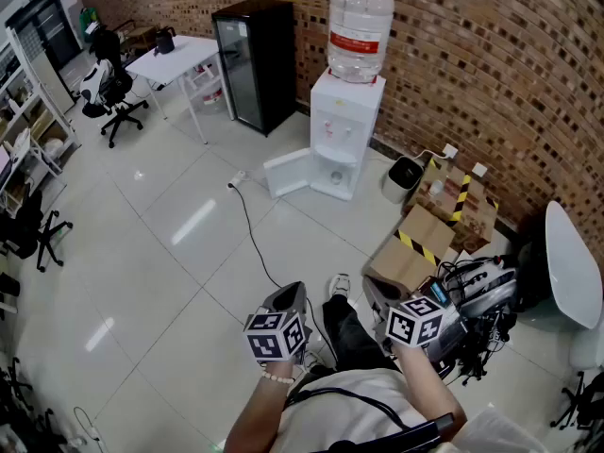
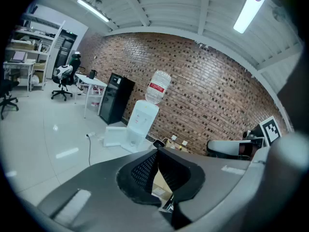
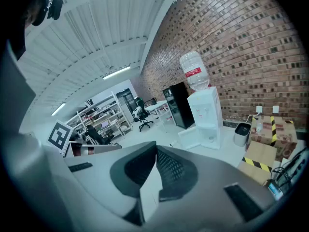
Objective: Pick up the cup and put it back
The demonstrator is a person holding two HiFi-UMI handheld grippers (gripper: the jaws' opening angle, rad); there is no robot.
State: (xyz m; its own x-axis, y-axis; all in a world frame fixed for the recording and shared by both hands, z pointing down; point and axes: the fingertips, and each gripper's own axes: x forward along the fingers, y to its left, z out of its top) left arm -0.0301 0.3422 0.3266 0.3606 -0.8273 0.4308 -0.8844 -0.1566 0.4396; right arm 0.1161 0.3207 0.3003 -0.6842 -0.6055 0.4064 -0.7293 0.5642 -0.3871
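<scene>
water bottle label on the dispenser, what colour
Red label on the clear bottle; it shows best in the head view.

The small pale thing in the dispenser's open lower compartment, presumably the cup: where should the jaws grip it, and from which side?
Probably its side wall, approached level from the front. The cup stands inside the lower compartment of the water dispenser, closed at back, sides and top, its door swung aside, so only the front is open. Too small to make out a handle.

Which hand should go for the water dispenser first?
Right, marginally: left tool and right tool are shut, empty, similarly far from the water dispenser, whose open door juts on the left side.
</scene>
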